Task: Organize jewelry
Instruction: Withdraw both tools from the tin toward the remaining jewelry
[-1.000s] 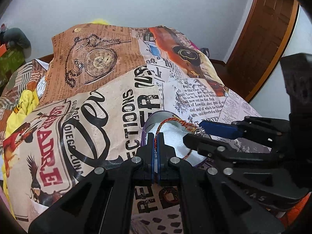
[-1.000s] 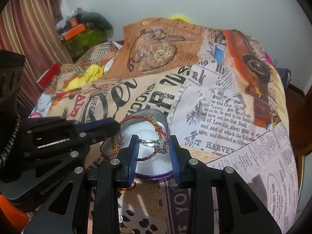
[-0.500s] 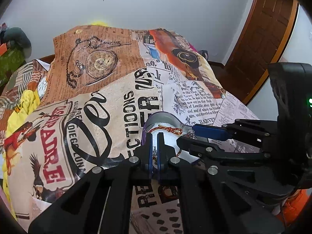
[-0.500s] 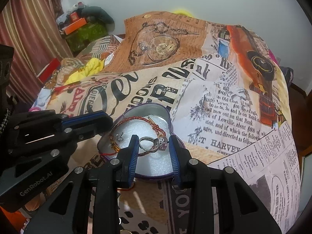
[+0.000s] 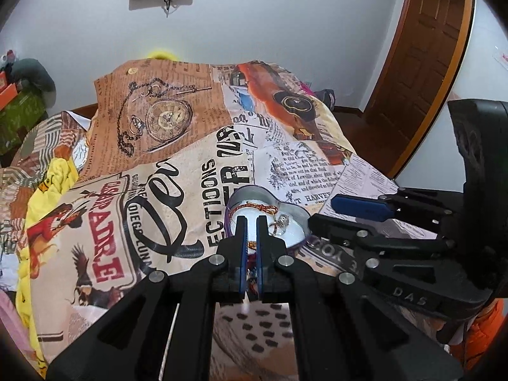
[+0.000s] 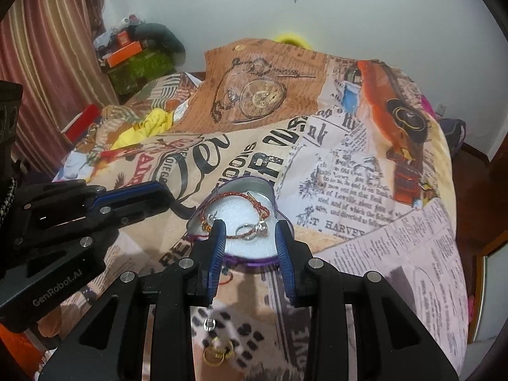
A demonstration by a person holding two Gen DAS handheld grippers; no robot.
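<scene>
On newsprint bedspread [image 6: 365,174] (white walls [image 5: 285,16]), heart tin [image 6: 250,187]

A heart-shaped silver tin with a purple rim [image 6: 254,187] lies open on the printed bedspread; on its white foam lining rest a red-gold braided cord bracelet [image 6: 236,195] and a silver stone ring [image 6: 254,230]; a gold ring [image 6: 217,354] lies on the cloth nearby

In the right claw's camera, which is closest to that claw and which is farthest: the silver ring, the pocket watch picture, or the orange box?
1. Silver ring, in the heart tin just past the right claw.
2. Pocket watch picture, mid-bedspread, beyond the tin.
3. Orange box, far left by the wall.
</scene>
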